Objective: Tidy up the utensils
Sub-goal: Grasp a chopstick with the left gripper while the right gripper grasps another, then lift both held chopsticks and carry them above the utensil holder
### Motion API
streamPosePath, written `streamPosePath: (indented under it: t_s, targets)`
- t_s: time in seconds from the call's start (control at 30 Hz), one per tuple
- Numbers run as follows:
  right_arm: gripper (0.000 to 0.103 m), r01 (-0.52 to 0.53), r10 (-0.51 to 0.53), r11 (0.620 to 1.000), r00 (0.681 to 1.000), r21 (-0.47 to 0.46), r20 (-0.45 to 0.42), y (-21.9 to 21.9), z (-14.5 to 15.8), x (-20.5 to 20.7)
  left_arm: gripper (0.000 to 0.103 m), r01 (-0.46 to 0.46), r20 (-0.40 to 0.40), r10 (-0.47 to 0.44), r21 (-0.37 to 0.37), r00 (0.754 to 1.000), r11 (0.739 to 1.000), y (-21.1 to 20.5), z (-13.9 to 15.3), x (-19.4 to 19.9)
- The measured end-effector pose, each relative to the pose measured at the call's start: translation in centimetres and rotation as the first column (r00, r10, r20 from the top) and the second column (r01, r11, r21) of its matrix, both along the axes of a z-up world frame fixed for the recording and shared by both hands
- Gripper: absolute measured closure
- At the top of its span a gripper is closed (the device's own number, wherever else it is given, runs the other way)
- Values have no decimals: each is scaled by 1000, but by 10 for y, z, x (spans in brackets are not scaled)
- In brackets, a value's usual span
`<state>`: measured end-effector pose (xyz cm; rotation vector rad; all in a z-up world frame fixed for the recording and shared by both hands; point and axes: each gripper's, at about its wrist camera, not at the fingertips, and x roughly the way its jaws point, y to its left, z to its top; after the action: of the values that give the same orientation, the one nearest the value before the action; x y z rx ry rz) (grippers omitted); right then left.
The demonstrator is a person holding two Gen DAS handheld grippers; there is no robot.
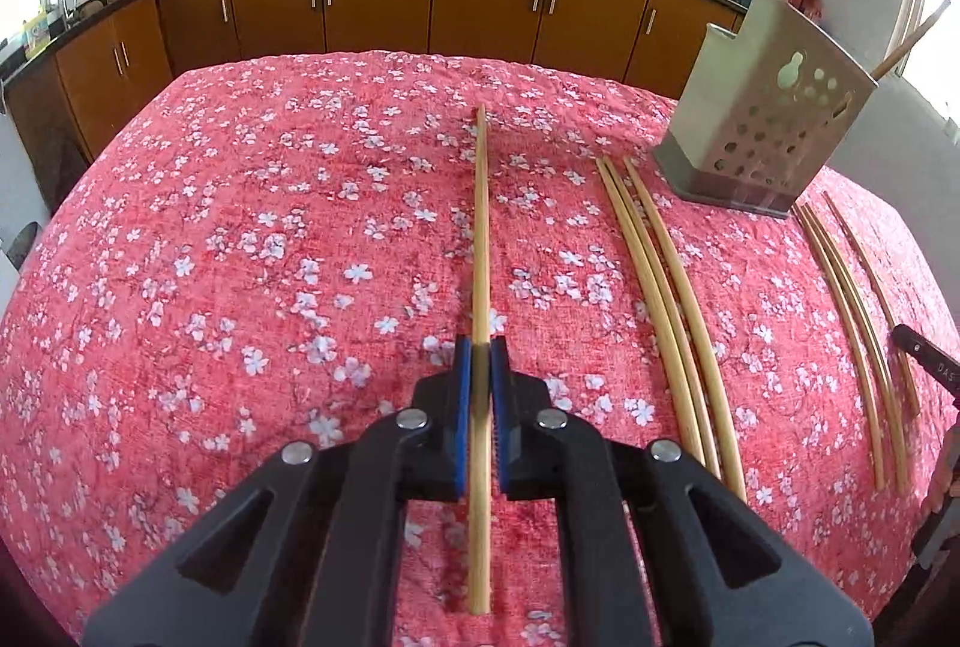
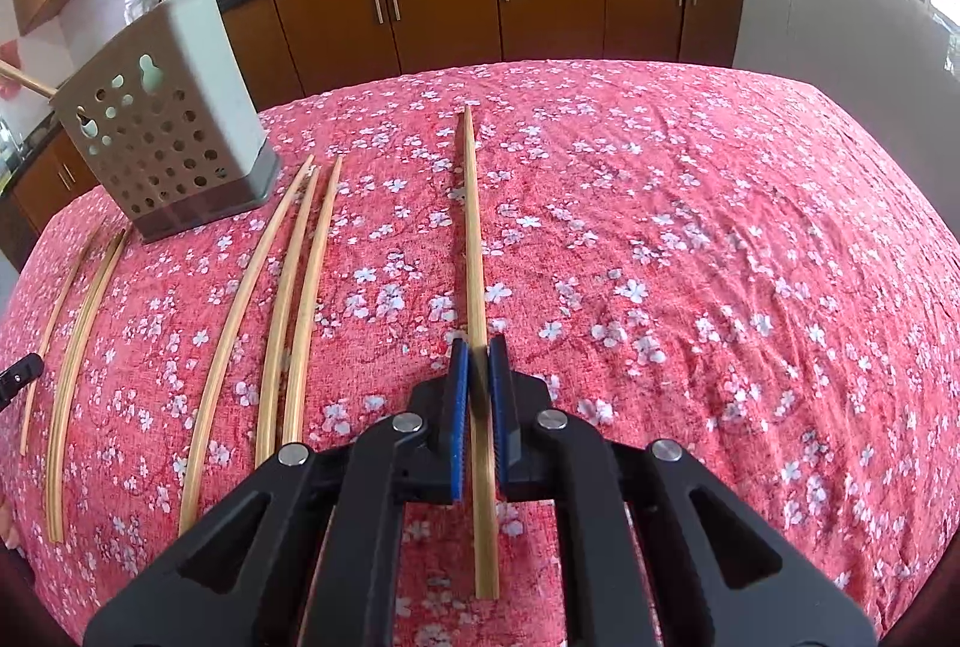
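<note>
Each gripper pinches one slender, pale wooden chopstick between blue ribbed pads: the left gripper [image 1: 480, 347] holds its chopstick [image 1: 480, 227], the right gripper [image 2: 478, 347] its own [image 2: 474, 227]. Both lie lengthwise between the jaws, over the nubby red floral tablecloth [image 1: 240, 257]. Between the grippers stands a perforated grey holder [image 2: 168, 131], sticks inside, loose chopsticks [image 2: 294, 299] before it.
</note>
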<state>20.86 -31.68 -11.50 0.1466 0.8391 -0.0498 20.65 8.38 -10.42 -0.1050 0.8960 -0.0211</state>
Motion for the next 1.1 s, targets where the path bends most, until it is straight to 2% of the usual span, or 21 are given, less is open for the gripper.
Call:
streamPosePath:
  t_s: [0.2, 0.5, 0.73, 0.87, 1.1]
  targets:
    - [95, 0, 0, 1000, 1000, -4, 0, 0, 0, 1, 94, -2, 0, 2, -10, 1000, 1000, 1, 0, -1]
    - [94, -1, 1, 1000, 1000, 8, 4, -1, -1, 1, 94, -4, -3, 4, 34, 1000, 999, -7, -1, 2]
    - [94, 2, -2, 1000, 1000, -10, 2, 4, 0, -9, 94, -3, -2, 3, 10, 1000, 1000, -2, -1, 1]
    - [94, 1, -1, 1000, 1000, 12, 4, 1, 0, -14, 94, 11, -4, -10, 18, 1000, 1000, -3, 0, -3]
    - [94, 3, -3, 1000, 1000, -4, 1, 4, 2, -18, 94, 5, -5, -5, 33, 1000, 999, -7, 1, -15]
